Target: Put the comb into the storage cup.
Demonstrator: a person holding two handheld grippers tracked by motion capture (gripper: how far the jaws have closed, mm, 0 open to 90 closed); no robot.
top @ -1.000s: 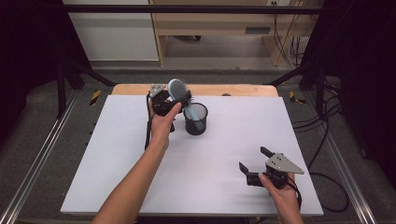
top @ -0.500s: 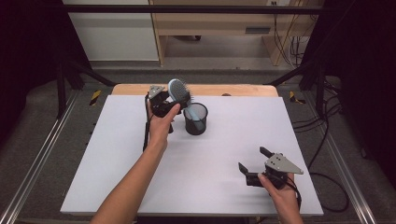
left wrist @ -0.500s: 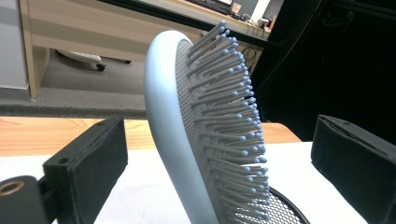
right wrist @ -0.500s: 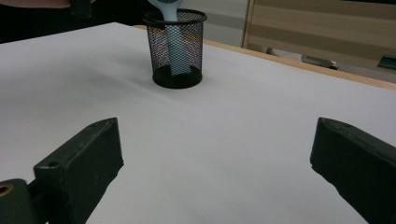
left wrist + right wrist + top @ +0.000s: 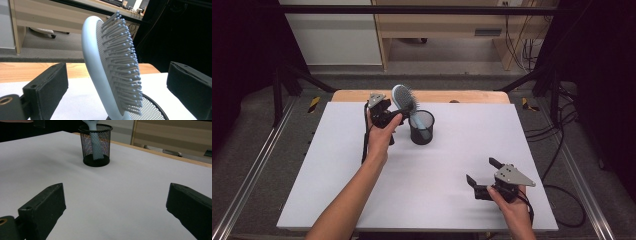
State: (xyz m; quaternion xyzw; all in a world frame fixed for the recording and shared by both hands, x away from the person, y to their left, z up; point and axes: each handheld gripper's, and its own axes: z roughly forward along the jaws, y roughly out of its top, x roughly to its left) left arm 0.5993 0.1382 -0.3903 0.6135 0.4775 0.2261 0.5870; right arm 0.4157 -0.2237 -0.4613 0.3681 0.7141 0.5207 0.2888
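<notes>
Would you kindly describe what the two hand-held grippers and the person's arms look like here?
Both are black. The left hand-held gripper and right hand-held gripper each carry a grey three-cornered plate on top and trail a black cable. In the gripper views, the jaws are blocky black pads, each with a small hole near its tip. The forearms are bare, with no sleeves in sight.

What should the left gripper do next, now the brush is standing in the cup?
Probably back the left gripper straight away. Its jaws stand open on either side of the hairbrush, whose handle already sits in the mesh cup, so nothing seems left to hold.
</notes>
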